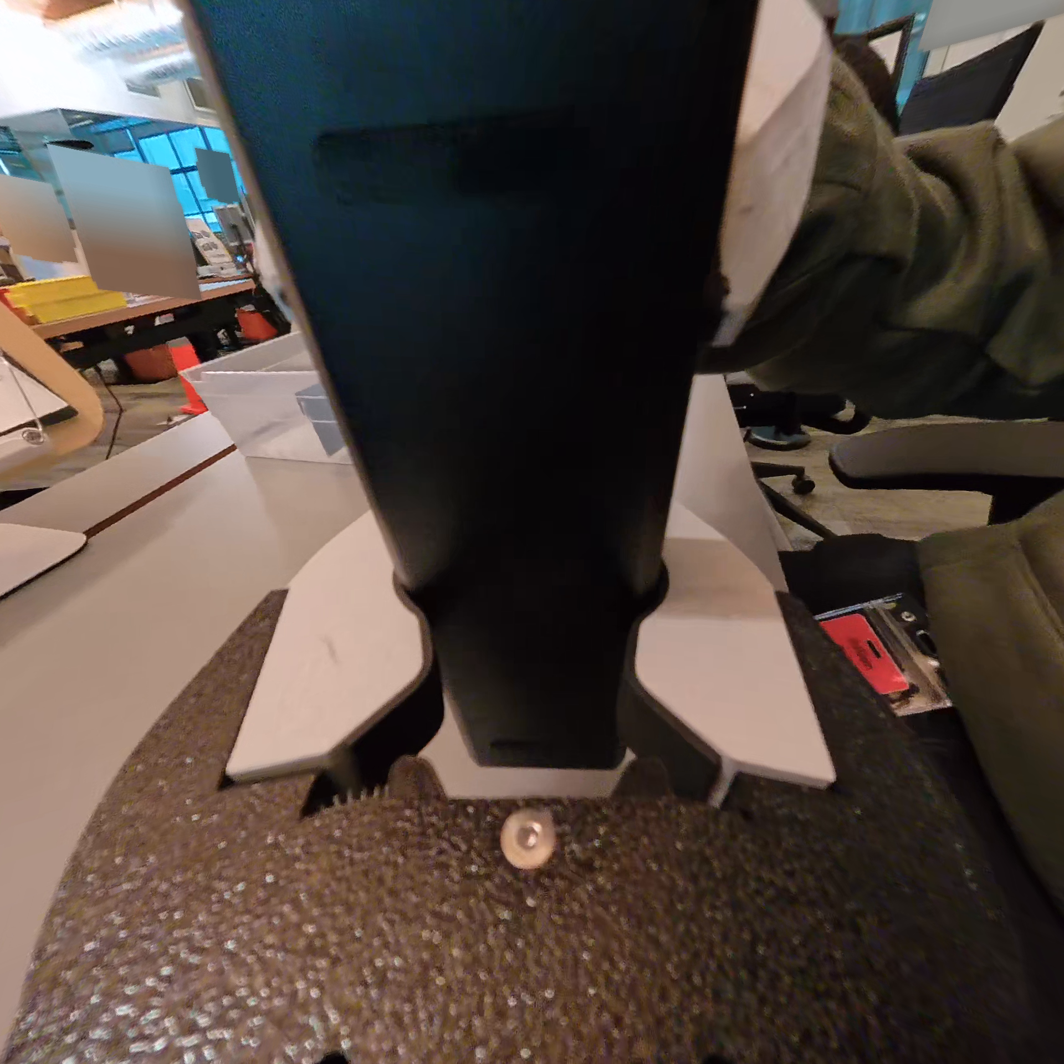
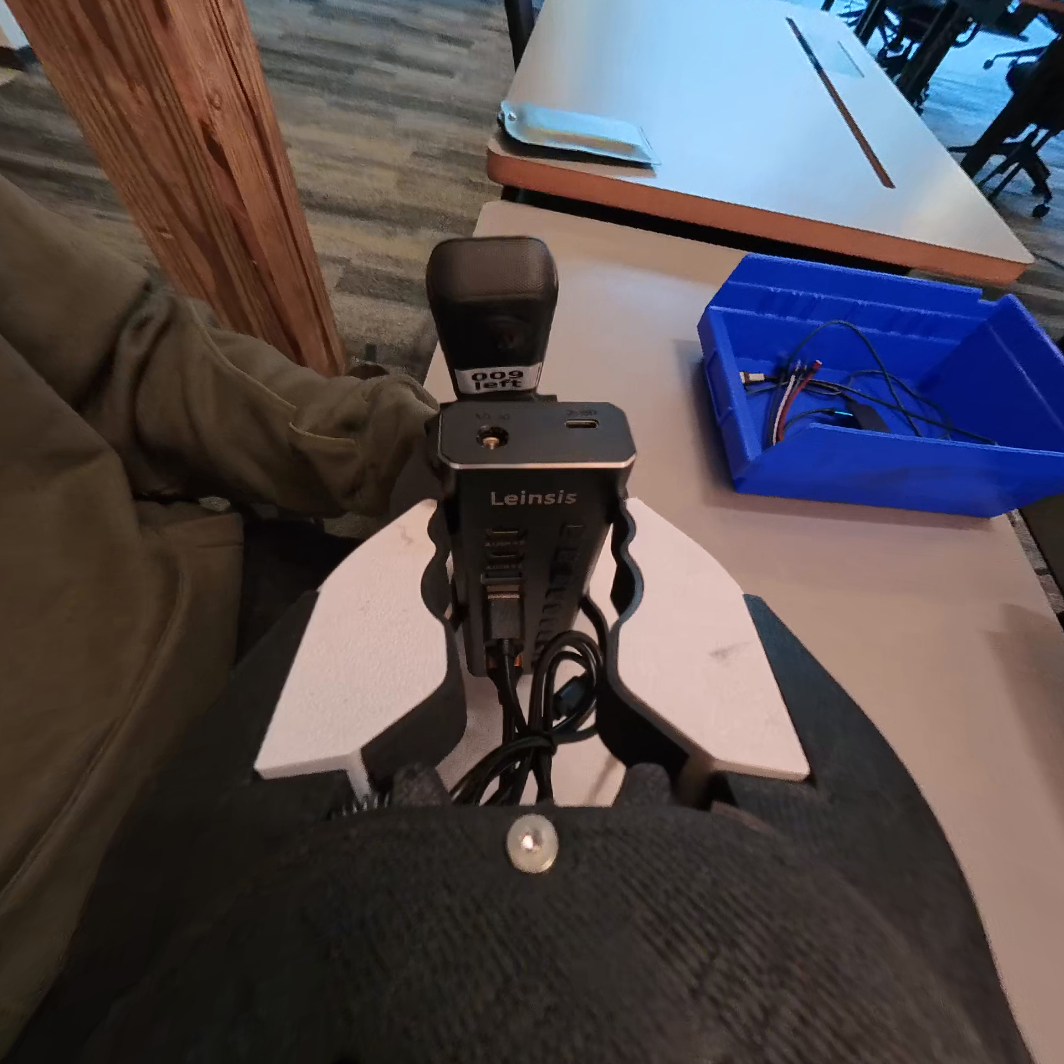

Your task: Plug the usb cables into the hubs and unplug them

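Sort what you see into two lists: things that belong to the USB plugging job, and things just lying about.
Job: hub; black cable plugged into it; spare cables in the blue bin.

Lying about: metal tray; wooden post; white bin; office chair.

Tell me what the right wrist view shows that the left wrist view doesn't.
Only the right wrist view shows the hub's port face with a black cable plugged in, and a blue bin of cables. Only the left wrist view shows the hub's plain dark back and a white bin. Both show the hub clamped by both the right gripper and the left gripper.
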The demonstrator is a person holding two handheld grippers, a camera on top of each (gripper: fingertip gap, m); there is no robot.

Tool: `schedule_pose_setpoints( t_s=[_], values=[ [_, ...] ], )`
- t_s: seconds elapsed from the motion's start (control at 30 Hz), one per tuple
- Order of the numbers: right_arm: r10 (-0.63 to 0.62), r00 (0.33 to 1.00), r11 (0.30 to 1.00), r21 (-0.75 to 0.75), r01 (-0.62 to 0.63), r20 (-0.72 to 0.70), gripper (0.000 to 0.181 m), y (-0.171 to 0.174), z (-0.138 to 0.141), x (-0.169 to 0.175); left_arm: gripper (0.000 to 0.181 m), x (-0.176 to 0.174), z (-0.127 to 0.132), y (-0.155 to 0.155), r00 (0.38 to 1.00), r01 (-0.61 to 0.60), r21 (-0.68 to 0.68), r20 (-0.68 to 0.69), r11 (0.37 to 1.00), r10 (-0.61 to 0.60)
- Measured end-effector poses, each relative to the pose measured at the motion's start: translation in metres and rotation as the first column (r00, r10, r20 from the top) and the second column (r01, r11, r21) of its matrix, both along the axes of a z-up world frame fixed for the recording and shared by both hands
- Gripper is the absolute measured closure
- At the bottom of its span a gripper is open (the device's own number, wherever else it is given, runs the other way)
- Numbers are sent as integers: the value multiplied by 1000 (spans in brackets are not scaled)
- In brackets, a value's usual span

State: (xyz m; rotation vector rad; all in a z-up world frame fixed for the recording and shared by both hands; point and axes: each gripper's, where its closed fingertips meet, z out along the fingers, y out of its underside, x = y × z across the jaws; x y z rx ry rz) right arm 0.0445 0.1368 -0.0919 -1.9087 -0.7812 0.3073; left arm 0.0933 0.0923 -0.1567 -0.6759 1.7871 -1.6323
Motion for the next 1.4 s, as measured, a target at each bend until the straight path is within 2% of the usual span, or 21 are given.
schedule_pose_setpoints(
  t_s=[0.13,0.23,0.4,0.47,0.57,0.67,0.8,0.93,1.0,1.17,1.3,1.4],
  values=[
    [-15,999,1000,-3,15,28,127,0,-4,4,104,3,-6,3,1000,-5,24,-24,1000,5],
    [-24,999,1000,-16,25,34,127,1,-4,4,105,4,-4,1,1000,-4,-20,-2,1000,4],
    [-141,987,989,-36,144,80,130,-6,0,20,105,4,4,11,1000,0,-152,12,988,2],
    [-167,984,985,-41,170,65,133,-11,-4,25,110,2,2,19,1000,-15,-133,14,991,17],
    [-155,988,985,-73,156,12,136,-13,-14,19,109,0,4,21,999,-6,-139,36,990,11],
    [-147,987,983,-99,153,66,143,-10,-30,18,105,-1,1,17,999,9,-114,34,993,-5],
    [-115,992,986,-120,119,45,166,-8,-33,9,104,-2,0,11,999,24,-76,39,997,-21],
    [-124,991,968,-214,130,42,159,-10,-46,12,105,-3,-3,10,999,29,-75,41,997,-26],
    [-94,992,971,-212,111,87,167,-12,-51,11,105,-3,-3,9,998,39,-79,43,996,-35],
    [-60,991,965,-246,88,119,167,-15,-50,10,105,-4,-2,7,998,43,-64,49,997,-40],
    [-51,996,969,-238,66,69,162,-14,-42,5,104,-5,2,8,997,40,-62,63,997,-36],
    [-60,997,970,-235,68,41,166,-12,-41,6,104,-5,2,8,997,40,-62,66,997,-36]
  ],
)
